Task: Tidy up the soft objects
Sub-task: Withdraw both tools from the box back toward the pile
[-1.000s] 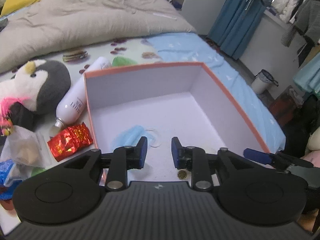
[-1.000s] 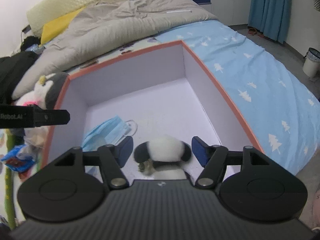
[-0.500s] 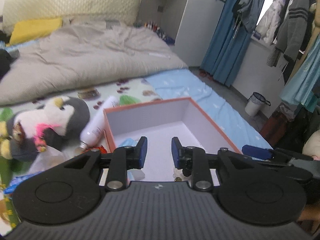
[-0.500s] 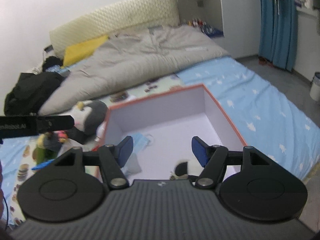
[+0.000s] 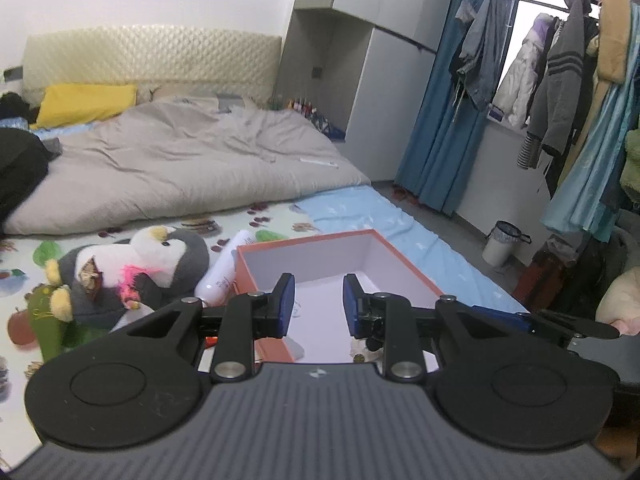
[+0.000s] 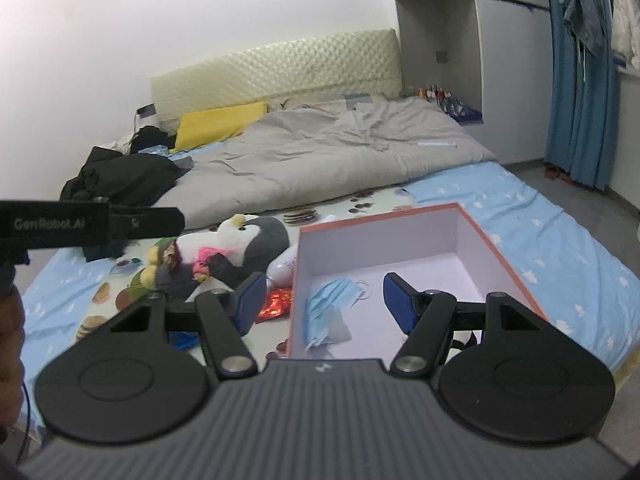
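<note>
An orange-rimmed box (image 5: 404, 260) with a white inside stands on the bed. A blue face mask (image 6: 328, 304) lies in it near the left wall. A small black-and-white plush (image 5: 366, 350) also lies in it, mostly hidden behind my left gripper's finger. My left gripper (image 5: 319, 300) is open and empty, raised over the box's near side. My right gripper (image 6: 324, 296) is open wider, also empty, above and short of the box (image 6: 500, 248). A grey-and-white penguin plush (image 5: 160, 256) lies left of the box on the patterned sheet, and the right wrist view shows this penguin (image 6: 248, 240) too.
A white bottle (image 5: 224, 276) lies between penguin and box, a red foil packet (image 6: 276, 304) nearer. A green toy (image 5: 44, 320) sits at the left. Behind are a grey duvet (image 5: 180, 168), a yellow pillow (image 6: 220, 124) and black clothing (image 6: 120, 176). A bin (image 5: 500, 244) stands on the floor.
Both grippers have risen and drawn back from the box, so more of the room shows. The small plush that lay between the right fingers stays in the box. Jaw gaps are unchanged.
</note>
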Action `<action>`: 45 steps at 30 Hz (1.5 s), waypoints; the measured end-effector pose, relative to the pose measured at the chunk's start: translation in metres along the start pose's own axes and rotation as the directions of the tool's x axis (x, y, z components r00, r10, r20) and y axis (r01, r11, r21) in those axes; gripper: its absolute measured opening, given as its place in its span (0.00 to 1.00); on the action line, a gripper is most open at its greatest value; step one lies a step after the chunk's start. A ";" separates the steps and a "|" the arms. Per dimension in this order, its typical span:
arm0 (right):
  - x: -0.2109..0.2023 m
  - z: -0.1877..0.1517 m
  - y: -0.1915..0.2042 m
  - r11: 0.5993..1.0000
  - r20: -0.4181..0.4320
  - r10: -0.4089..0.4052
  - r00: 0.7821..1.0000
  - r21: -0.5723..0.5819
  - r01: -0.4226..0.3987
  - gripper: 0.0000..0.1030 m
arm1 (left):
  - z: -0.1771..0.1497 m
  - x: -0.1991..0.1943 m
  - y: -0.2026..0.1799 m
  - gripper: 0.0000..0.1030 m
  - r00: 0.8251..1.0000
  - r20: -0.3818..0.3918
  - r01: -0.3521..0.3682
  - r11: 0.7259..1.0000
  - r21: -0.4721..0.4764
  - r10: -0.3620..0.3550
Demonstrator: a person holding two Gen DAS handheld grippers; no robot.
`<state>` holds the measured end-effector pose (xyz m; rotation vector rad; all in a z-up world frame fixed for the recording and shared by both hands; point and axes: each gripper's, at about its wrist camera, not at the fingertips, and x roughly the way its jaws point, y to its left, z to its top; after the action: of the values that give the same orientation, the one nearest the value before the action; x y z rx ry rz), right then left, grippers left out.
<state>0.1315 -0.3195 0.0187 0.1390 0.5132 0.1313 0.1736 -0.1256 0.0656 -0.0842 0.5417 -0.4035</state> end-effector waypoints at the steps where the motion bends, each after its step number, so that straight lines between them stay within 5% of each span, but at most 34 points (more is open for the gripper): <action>1: -0.003 -0.004 0.004 1.000 0.009 0.012 1.000 0.000 -0.012 0.65 | -0.004 -0.007 0.002 0.30 1.000 0.015 -0.011 1.000 0.009 0.010; 6: -0.014 -0.023 0.024 0.999 0.019 0.046 0.999 -0.002 -0.046 0.65 | -0.031 -0.037 0.017 0.38 0.997 0.036 -0.065 0.998 0.011 0.065; 25: -0.013 -0.101 0.087 0.988 -0.089 0.152 0.984 -0.012 -0.154 0.65 | -0.150 -0.091 0.085 0.39 0.975 -0.036 -0.221 0.968 -0.116 0.218; 45: 0.049 -0.133 0.109 0.983 -0.206 0.175 0.963 -0.021 -0.183 0.65 | -0.195 -0.046 0.160 0.50 0.928 -0.134 -0.364 0.921 -0.139 0.347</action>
<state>0.0978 -0.1915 -0.1020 0.1340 0.7014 0.3352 0.0937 0.0449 -0.1084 -0.1184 0.6807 -0.0061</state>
